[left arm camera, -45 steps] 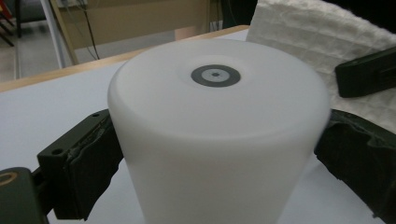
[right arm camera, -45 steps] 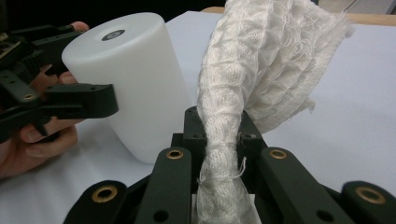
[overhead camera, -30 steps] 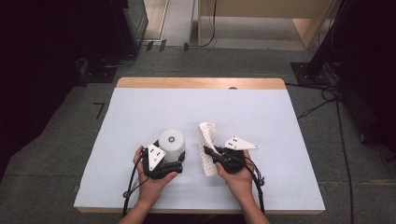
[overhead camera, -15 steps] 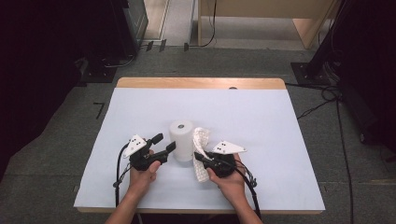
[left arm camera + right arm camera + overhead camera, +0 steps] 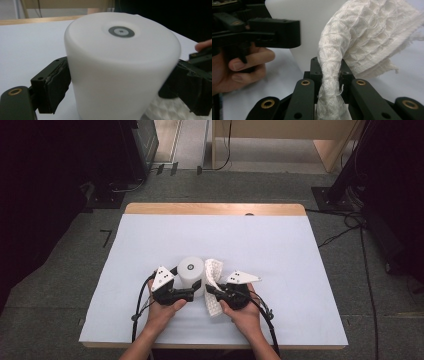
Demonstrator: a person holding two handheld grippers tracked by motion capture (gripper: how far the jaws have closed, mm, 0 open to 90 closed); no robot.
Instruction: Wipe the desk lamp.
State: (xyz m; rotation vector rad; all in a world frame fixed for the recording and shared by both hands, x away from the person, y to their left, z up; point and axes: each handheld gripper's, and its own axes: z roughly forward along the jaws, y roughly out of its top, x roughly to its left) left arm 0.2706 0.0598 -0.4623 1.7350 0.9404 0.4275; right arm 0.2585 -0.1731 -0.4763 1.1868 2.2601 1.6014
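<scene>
Pale blue surface carries an upright white cylinder just short of centre toward six o'clock. At its eight o'clock the left gripper lies level, its jaws having just been opening, flanking the cylinder's sides; whether they press I cannot tell. At four o'clock the right gripper points toward nine, jaws clamped on a white waffle-weave cloth that arches upward.

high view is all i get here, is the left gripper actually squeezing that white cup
Observer: In the left gripper view the white cup sits between the jaws; its left side touches one pad, and blur hides the other side.
Operator: and the cloth on the right
Observer: The right gripper is shut on the cloth, bunched tight between its jaws.
Operator: cup and cloth touching
Observer: Can't tell; in the right gripper view the cloth arches in front of the cup.
</scene>
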